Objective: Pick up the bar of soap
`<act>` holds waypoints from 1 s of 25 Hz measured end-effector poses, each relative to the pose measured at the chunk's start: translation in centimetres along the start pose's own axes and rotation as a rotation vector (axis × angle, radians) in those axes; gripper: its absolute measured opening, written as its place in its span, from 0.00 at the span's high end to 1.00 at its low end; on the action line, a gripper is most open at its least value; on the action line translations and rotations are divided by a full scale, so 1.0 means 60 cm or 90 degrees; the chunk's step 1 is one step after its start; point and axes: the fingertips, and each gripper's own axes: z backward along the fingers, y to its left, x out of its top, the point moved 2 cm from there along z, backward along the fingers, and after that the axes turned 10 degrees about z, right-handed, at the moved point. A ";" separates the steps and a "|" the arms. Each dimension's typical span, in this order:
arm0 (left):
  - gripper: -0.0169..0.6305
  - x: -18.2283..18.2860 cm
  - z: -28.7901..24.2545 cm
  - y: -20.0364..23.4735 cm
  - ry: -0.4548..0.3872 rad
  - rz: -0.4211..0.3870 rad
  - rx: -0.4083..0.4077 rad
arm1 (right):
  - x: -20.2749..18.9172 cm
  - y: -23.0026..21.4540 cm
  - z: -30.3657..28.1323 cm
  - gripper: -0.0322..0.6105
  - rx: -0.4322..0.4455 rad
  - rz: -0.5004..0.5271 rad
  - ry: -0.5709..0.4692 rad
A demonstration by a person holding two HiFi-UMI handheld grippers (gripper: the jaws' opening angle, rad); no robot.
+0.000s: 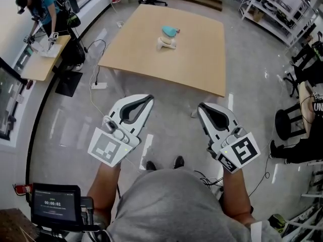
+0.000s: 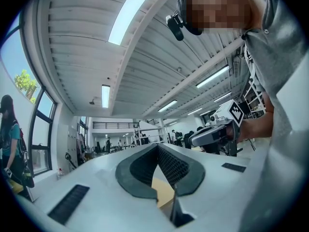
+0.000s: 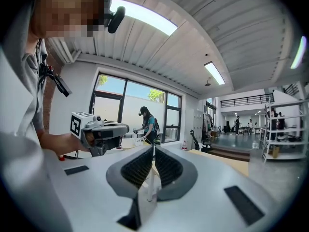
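Note:
On the wooden table [image 1: 202, 69] far ahead lie a teal object [image 1: 170, 31] and, just in front of it, a cream-coloured object [image 1: 166, 44]; I cannot tell which is the bar of soap. My left gripper [image 1: 150, 99] and right gripper [image 1: 201, 106] hang side by side at waist height over the floor, well short of the table. Both are shut with nothing between the pads. In the left gripper view its jaws [image 2: 157, 146] meet at the tips, and the right gripper [image 2: 215, 134] shows beside it. In the right gripper view the jaws [image 3: 153, 149] are likewise together.
Another person [image 1: 45, 9] works at a side table [image 1: 35, 64] at the far left. Cables and a power strip [image 1: 99, 85] lie on the floor by the table's left corner. Shelving [image 1: 275, 6] and stools [image 1: 287, 120] stand on the right. A timer screen [image 1: 55, 204] sits at bottom left.

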 end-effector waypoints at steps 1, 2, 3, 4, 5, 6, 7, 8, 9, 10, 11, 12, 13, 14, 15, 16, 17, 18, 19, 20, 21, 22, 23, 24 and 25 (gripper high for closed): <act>0.96 0.000 -0.003 -0.001 0.001 0.001 0.000 | 0.000 -0.005 0.002 0.94 -0.003 -0.001 0.000; 0.96 0.002 -0.008 -0.002 0.002 0.001 0.000 | 0.000 -0.012 0.004 0.94 -0.006 -0.001 0.000; 0.96 0.004 -0.013 -0.002 0.001 0.001 -0.001 | 0.002 -0.019 0.006 0.94 -0.008 -0.001 0.000; 0.96 0.007 -0.017 -0.003 0.000 0.001 -0.002 | 0.004 -0.024 0.007 0.94 -0.010 0.000 0.000; 0.96 0.009 -0.021 -0.004 -0.001 0.000 -0.004 | 0.006 -0.027 0.009 0.94 -0.011 0.002 -0.001; 0.97 0.012 -0.023 -0.005 -0.002 -0.001 -0.005 | 0.009 -0.029 0.010 0.94 -0.012 0.004 -0.002; 0.96 0.014 -0.025 -0.006 -0.003 -0.001 -0.007 | 0.012 -0.029 0.011 0.94 -0.013 0.006 -0.002; 0.96 0.016 -0.026 -0.007 -0.005 -0.001 -0.009 | 0.014 -0.029 0.012 0.94 -0.014 0.008 -0.003; 0.96 0.017 -0.027 -0.009 -0.007 -0.001 -0.010 | 0.016 -0.029 0.013 0.94 -0.015 0.011 -0.003; 0.96 0.018 -0.027 -0.010 -0.008 -0.001 -0.012 | 0.017 -0.028 0.015 0.94 -0.015 0.012 -0.002; 0.96 0.018 -0.027 -0.012 -0.008 0.000 -0.012 | 0.018 -0.028 0.016 0.94 -0.016 0.013 -0.001; 0.96 0.017 -0.026 -0.013 -0.007 0.002 -0.013 | 0.018 -0.028 0.018 0.94 -0.016 0.014 0.000; 0.96 0.015 -0.026 -0.014 -0.005 0.005 -0.013 | 0.017 -0.029 0.020 0.94 -0.017 0.013 0.001; 0.96 0.013 -0.025 -0.014 -0.002 0.007 -0.011 | 0.016 -0.031 0.020 0.94 -0.017 0.013 0.002; 0.96 0.011 -0.024 -0.013 0.000 0.009 -0.009 | 0.015 -0.033 0.020 0.94 -0.017 0.011 0.002; 0.96 0.010 -0.025 -0.011 0.003 0.010 -0.006 | 0.014 -0.037 0.018 0.94 -0.016 0.010 0.001; 0.96 0.009 -0.027 -0.008 0.005 0.009 -0.003 | 0.014 -0.043 0.015 0.94 -0.015 0.008 -0.001; 0.96 0.010 -0.033 -0.005 0.008 0.008 0.001 | 0.015 -0.051 0.012 0.94 -0.013 0.006 -0.002; 0.96 0.013 -0.041 -0.003 0.010 0.008 0.005 | 0.017 -0.061 0.009 0.94 -0.009 0.004 -0.004; 0.96 0.018 -0.051 -0.001 0.013 0.008 0.010 | 0.020 -0.073 0.006 0.94 -0.005 0.001 -0.005; 0.96 0.022 -0.062 0.001 0.017 0.008 0.014 | 0.022 -0.086 0.004 0.94 0.000 -0.003 -0.007; 0.96 0.023 -0.074 0.005 0.022 0.007 0.018 | 0.022 -0.100 -0.001 0.94 0.005 -0.006 -0.009; 0.96 0.018 -0.088 0.014 0.027 0.005 0.023 | 0.015 -0.115 -0.011 0.94 0.010 -0.010 -0.012; 0.96 0.006 -0.104 0.029 0.032 0.002 0.028 | 0.002 -0.132 -0.026 0.94 0.015 -0.013 -0.015; 0.96 -0.010 -0.123 0.047 0.036 0.001 0.034 | -0.017 -0.152 -0.044 0.94 0.021 -0.017 -0.017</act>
